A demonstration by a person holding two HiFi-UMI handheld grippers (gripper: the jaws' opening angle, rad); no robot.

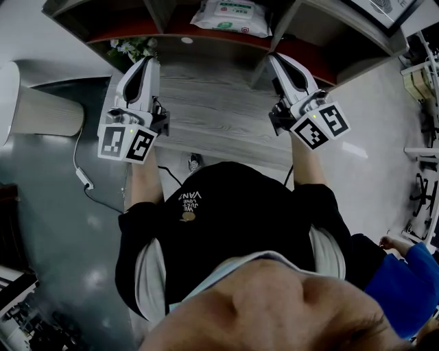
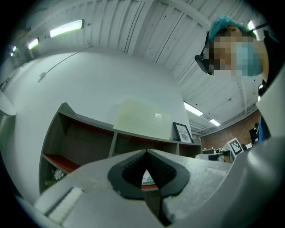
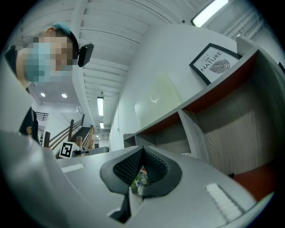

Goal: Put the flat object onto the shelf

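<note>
The left gripper [image 1: 147,63] has its jaws together, holding nothing, and so does the right gripper [image 1: 278,60]. The flat pack [image 1: 232,16] lies on the shelf [image 1: 175,35], ahead of and between both tips. It looks placed, so any retreat should avoid brushing it. Count: two grippers, one pack, one shelf.

Strip lights [image 2: 67,27] glow on a slatted ceiling [image 2: 133,26] above white wall [image 2: 111,75], grey floor [image 1: 62,206].

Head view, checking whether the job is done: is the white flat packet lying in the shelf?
Yes, the white flat packet lies inside the middle compartment of the shelf.
</note>
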